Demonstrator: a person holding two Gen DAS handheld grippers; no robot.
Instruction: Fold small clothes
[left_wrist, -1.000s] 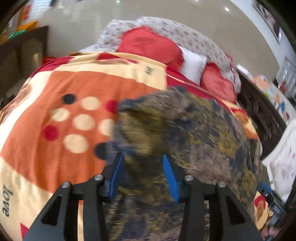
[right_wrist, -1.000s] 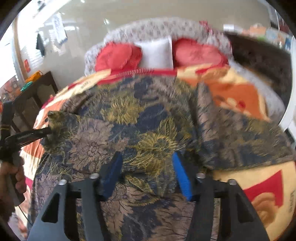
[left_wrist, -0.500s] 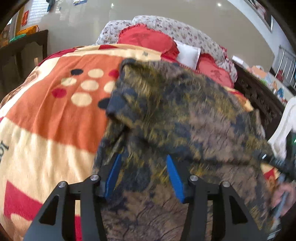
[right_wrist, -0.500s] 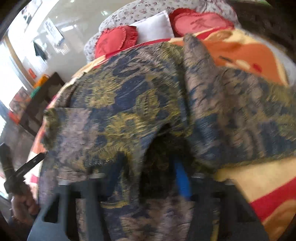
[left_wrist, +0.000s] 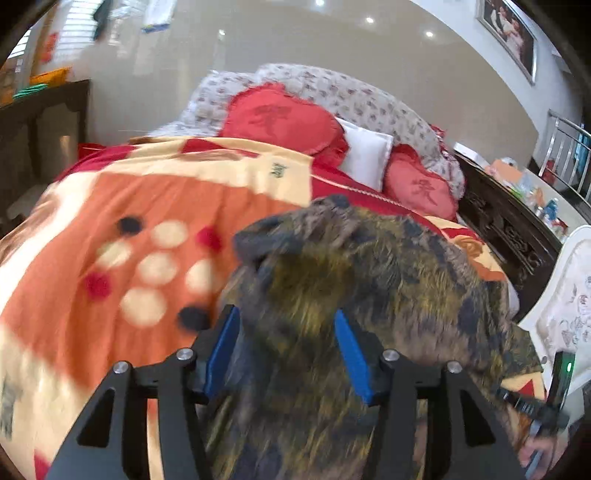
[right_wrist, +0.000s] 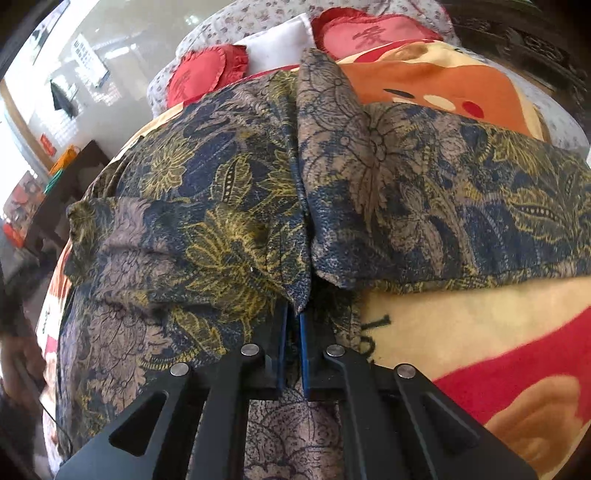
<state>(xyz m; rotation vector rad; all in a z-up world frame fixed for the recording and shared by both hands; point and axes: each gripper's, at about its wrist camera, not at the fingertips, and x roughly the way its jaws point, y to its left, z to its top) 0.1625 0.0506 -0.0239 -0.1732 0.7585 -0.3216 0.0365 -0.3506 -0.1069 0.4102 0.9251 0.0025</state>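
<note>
A dark floral garment in navy, gold and tan lies spread on the bed blanket. My right gripper is shut on a fold of the garment at its near edge, the blue pads pressed together on the cloth. In the left wrist view the same garment is blurred and bunched between the blue pads of my left gripper, whose jaws stand wide apart. The right gripper's handle also shows at the lower right of the left wrist view.
The orange, cream and red blanket covers the bed. Red heart cushions and a white pillow lie at the head. A dark carved bed frame runs along the right; a dark cabinet stands at the left.
My right gripper has shut on a fold of the garment. The left gripper has stayed open and pulled back, so the garment sits lower and farther right in its view.
</note>
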